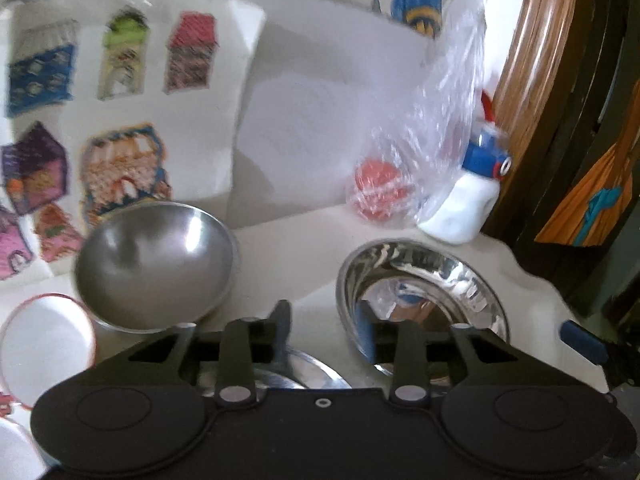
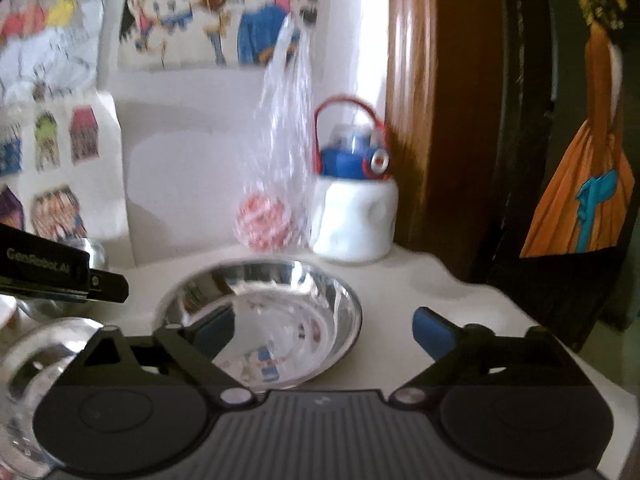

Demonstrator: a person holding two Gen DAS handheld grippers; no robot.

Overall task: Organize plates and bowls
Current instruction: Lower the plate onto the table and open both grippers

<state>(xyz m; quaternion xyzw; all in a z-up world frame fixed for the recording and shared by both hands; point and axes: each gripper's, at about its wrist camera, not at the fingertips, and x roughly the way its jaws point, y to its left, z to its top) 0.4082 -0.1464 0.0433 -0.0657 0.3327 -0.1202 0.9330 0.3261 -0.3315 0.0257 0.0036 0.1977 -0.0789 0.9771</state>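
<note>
A shiny steel bowl [image 1: 424, 292] [image 2: 264, 308] sits on the white table [image 1: 288, 248]. My right gripper [image 2: 322, 330] is wide open; one blue finger hangs over the bowl's near inside and the other finger [image 2: 434, 332] is over the table to its right. My left gripper [image 1: 324, 326] is open by a narrower gap at the bowl's left rim, gripping nothing. A matte steel bowl [image 1: 156, 268] stands tilted to the left. A steel plate [image 1: 308, 372] lies under the left gripper. A white bowl with a red rim [image 1: 44, 348] is at the far left.
A white bottle with a blue and red cap [image 2: 352, 216] and a clear plastic bag holding a red ball [image 2: 266, 220] stand behind the bowl. A white box with house pictures [image 1: 120, 120] fills the back left. A dark wooden frame [image 2: 460, 120] borders the table's right edge.
</note>
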